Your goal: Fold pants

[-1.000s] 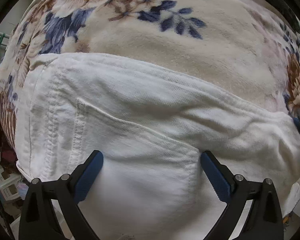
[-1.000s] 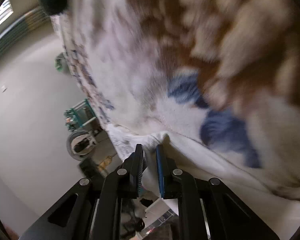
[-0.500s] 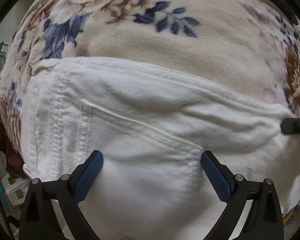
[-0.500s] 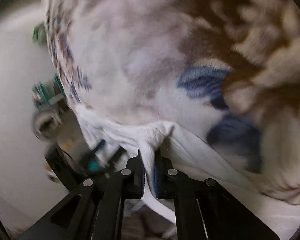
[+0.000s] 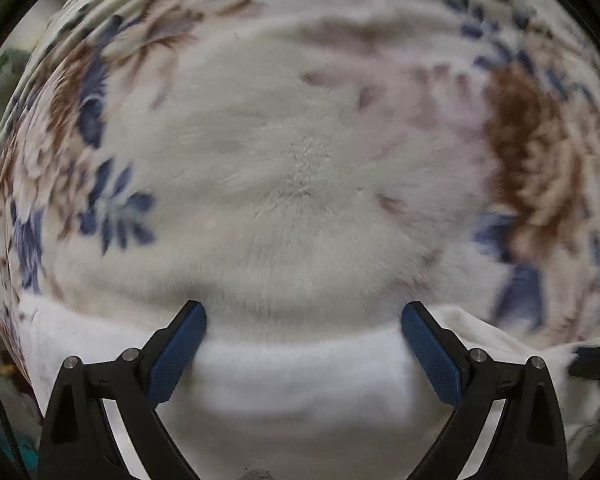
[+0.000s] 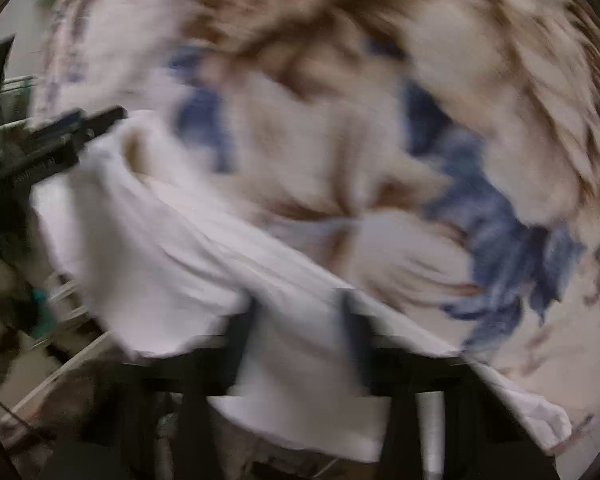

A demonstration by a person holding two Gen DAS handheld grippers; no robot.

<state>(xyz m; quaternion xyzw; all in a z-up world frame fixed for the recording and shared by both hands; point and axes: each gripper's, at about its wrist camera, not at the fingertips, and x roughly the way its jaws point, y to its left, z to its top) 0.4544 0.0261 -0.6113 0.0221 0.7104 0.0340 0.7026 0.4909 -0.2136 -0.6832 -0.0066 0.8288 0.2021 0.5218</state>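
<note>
The white pants (image 5: 300, 380) lie on a floral fleece blanket (image 5: 300, 168) and fill only the bottom of the left wrist view. My left gripper (image 5: 304, 322) points straight down over the pants' upper edge, open wide, with nothing pinched between its blue pads. In the blurred right wrist view, my right gripper (image 6: 300, 320) is shut on a fold of the pants (image 6: 172, 264), which hangs lifted in front of it. The left gripper (image 6: 60, 140) shows dark at that view's upper left, next to the cloth. The right gripper (image 5: 596, 356) shows at the left view's right edge.
The blanket (image 6: 420, 100) with its blue and brown flowers covers the whole surface. Past its left edge the floor holds clutter and a rack (image 6: 16, 92). Motion blur hides fine detail in both views.
The left gripper slid across, so the pants dropped from mid-view to the bottom. The right gripper closed on the pants' edge, then rose and swung with the cloth.
</note>
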